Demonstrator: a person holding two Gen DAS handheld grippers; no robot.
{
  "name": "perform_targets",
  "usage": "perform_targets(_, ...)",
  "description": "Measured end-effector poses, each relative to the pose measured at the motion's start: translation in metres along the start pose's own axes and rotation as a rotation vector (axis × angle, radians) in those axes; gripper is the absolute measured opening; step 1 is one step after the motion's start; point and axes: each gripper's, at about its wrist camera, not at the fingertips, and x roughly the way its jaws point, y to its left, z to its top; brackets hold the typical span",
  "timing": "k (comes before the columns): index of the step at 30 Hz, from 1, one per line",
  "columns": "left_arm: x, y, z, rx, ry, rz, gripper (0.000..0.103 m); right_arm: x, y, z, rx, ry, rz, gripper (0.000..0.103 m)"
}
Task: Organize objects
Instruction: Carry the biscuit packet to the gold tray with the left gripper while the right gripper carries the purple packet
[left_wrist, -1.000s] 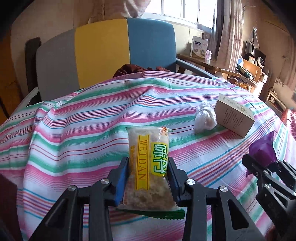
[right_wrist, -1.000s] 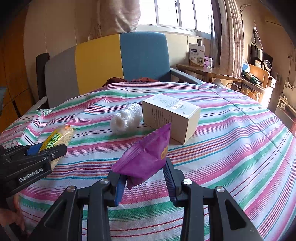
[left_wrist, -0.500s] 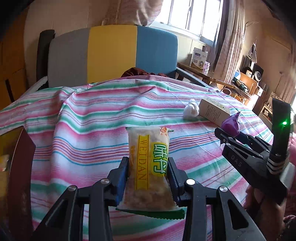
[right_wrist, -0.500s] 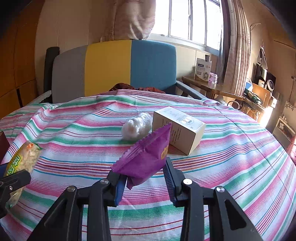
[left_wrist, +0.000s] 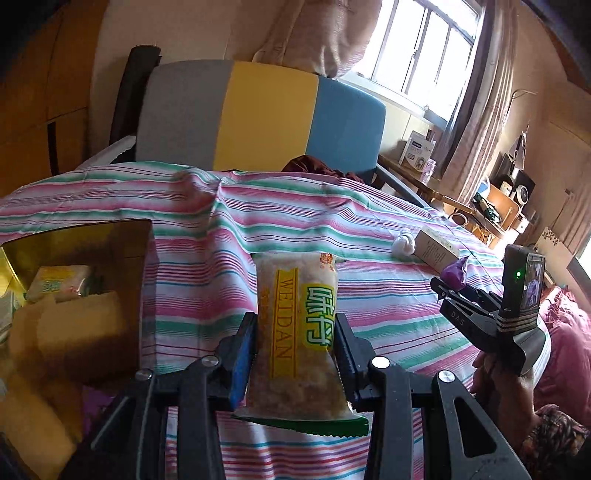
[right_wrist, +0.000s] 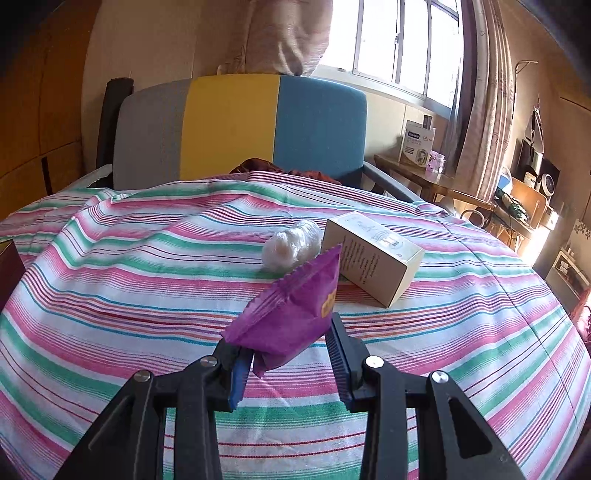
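My left gripper (left_wrist: 295, 343) is shut on a clear snack packet with a yellow WEIDAN label (left_wrist: 297, 325), held above the striped cloth (left_wrist: 221, 236). To its left stands an open dark box with a gold lining (left_wrist: 85, 240) that holds several yellow packets (left_wrist: 59, 288). My right gripper (right_wrist: 288, 350) is shut on a purple snack packet (right_wrist: 291, 310); it also shows in the left wrist view (left_wrist: 448, 286) at the right, with the purple packet (left_wrist: 456, 273) in it.
A white carton (right_wrist: 373, 262) and a white plastic-wrapped ball (right_wrist: 291, 247) lie on the cloth at the far middle. A grey, yellow and blue chair back (right_wrist: 240, 129) stands behind the table. A side table with boxes (right_wrist: 417, 147) is at the right.
My left gripper has swung left with the WEIDAN packet, bringing the open box into view. My right gripper has drawn back slightly with the purple packet.
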Motion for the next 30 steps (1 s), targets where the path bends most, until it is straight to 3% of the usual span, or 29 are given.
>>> perform_targets(12, -0.044, 0.085, 0.012, -0.123, -0.060, 0.078, 0.041, -0.018, 0.025, -0.006, -0.040, 0.033, 0.051, 0.038)
perform_targets(17, -0.051, 0.133, 0.019, -0.226, -0.064, 0.132, 0.041, -0.027, 0.040, -0.006, -0.056, 0.027, 0.065, 0.038)
perform_targets(24, -0.050, 0.198, 0.027, -0.348, -0.039, 0.201, 0.041, -0.035, 0.067, -0.009, -0.110, 0.025, 0.082, 0.038)
perform_targets(30, -0.034, 0.248, 0.036, -0.425, 0.042, 0.270, 0.041, -0.032, 0.070, -0.013, -0.091, 0.039, 0.076, 0.038)
